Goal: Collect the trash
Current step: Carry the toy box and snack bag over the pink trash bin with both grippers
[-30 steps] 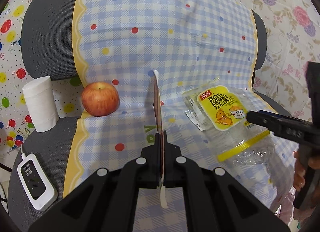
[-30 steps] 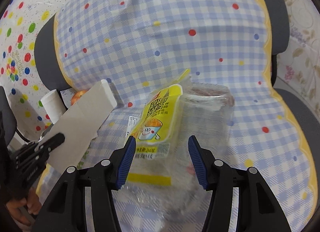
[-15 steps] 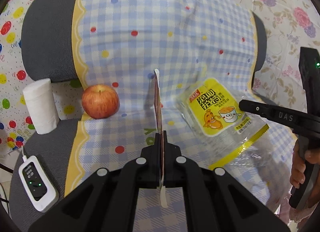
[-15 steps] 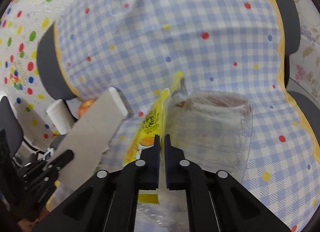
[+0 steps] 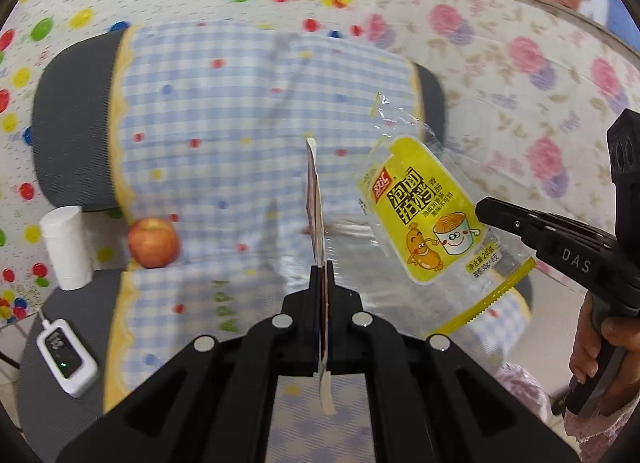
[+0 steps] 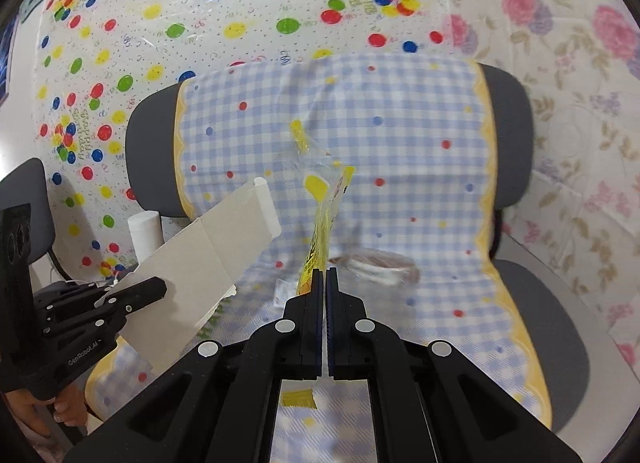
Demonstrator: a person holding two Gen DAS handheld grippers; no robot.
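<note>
Trash is being held clear above the chair [image 5: 76, 135], which is being covered by a checked cloth [image 5: 224, 111]: a clear-and-yellow wrapper [image 5: 432, 223] is being pinched by the right gripper [image 6: 324, 283], and a flattened cardboard piece [image 6: 208, 259] is being clamped edge-on by the left gripper [image 5: 320, 275]. An apple [image 5: 153, 242] is being left on the seat.

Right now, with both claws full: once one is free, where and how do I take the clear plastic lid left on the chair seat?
Take the clear plastic lid by its near rim, coming from above and the front. It looks to lie low and wide on the checked cloth, too broad to span, so pinch one edge. It is blurred, so its exact tilt is uncertain.
</note>
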